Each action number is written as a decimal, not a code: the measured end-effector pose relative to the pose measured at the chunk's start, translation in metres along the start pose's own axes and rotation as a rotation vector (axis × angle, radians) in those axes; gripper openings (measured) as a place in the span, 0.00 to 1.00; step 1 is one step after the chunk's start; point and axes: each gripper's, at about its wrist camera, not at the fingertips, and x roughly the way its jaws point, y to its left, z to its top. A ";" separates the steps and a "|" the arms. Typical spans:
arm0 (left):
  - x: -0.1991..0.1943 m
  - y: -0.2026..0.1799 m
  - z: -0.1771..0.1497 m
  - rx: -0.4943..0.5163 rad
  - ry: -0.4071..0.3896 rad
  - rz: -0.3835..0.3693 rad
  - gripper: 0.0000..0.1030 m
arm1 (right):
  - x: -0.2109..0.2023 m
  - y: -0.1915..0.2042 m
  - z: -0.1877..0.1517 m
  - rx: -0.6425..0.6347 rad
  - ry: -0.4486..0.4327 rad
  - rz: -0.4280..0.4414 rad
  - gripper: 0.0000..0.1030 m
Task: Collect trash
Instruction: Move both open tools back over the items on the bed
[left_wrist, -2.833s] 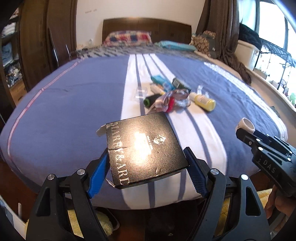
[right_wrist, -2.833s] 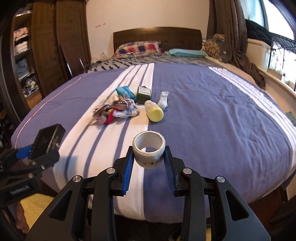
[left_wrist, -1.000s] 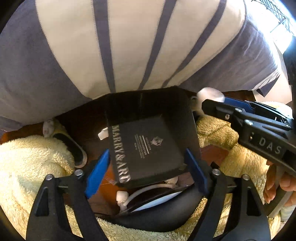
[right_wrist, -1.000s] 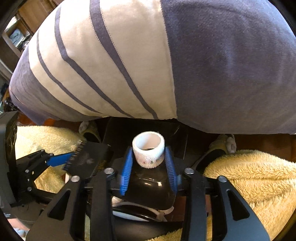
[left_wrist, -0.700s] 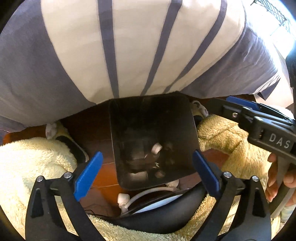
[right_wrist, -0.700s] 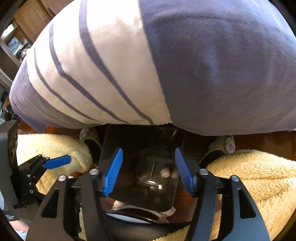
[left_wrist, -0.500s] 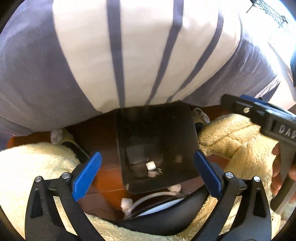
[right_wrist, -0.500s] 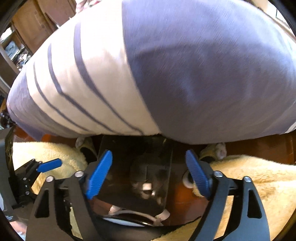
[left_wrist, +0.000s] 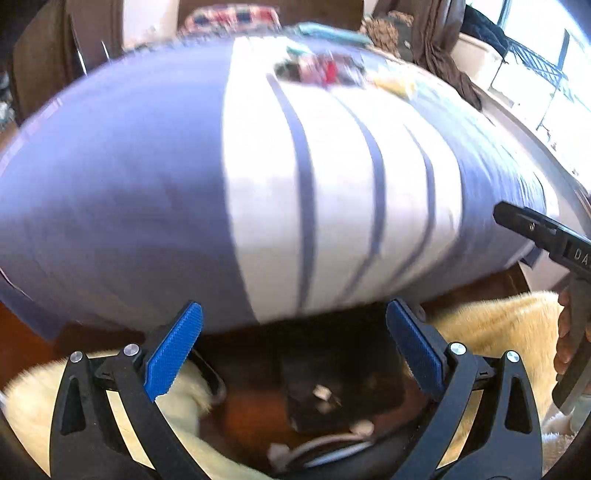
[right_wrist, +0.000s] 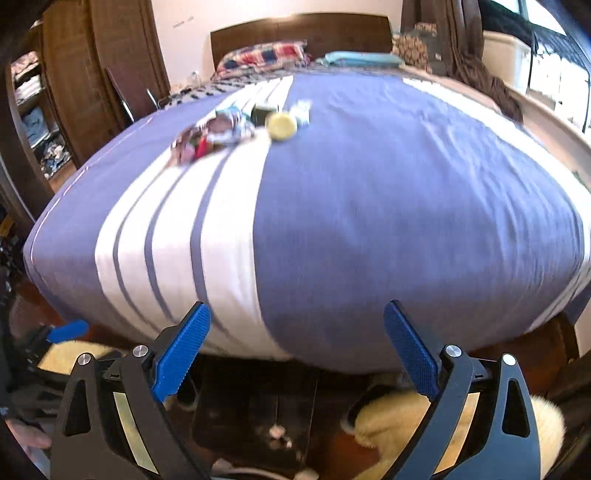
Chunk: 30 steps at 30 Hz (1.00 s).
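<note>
My left gripper (left_wrist: 293, 332) is open and empty, above the black trash bin (left_wrist: 369, 369) on the floor at the foot of the bed. White scraps lie in the bin. My right gripper (right_wrist: 295, 332) holds nothing and its jaws are opening; the bin (right_wrist: 255, 398) lies below it. On the striped bed cover rests a pile of trash (right_wrist: 210, 133) with a yellow bottle (right_wrist: 281, 126) beside it. The same pile (left_wrist: 317, 70) shows blurred in the left wrist view. The right gripper's body (left_wrist: 535, 236) juts in from the right there.
The blue and white bed cover (right_wrist: 369, 203) fills the middle. A fluffy yellow garment (left_wrist: 498, 325) flanks the bin on both sides. A wooden wardrobe (right_wrist: 74, 92) stands to the left; pillows (right_wrist: 262, 55) and a headboard sit at the far end.
The left gripper dropped the black box and the right dropped the tape roll into the bin. Both opened wide, rose and tilted up, bringing the bed top into view.
</note>
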 end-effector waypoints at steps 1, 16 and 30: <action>-0.005 0.004 0.010 0.001 -0.023 0.018 0.92 | -0.001 -0.001 0.009 -0.003 -0.014 -0.004 0.92; 0.002 0.027 0.120 -0.002 -0.122 0.090 0.92 | 0.057 0.001 0.092 -0.018 -0.043 -0.033 0.92; 0.034 0.013 0.174 0.030 -0.139 0.033 0.83 | 0.117 0.014 0.138 -0.056 -0.012 0.042 0.65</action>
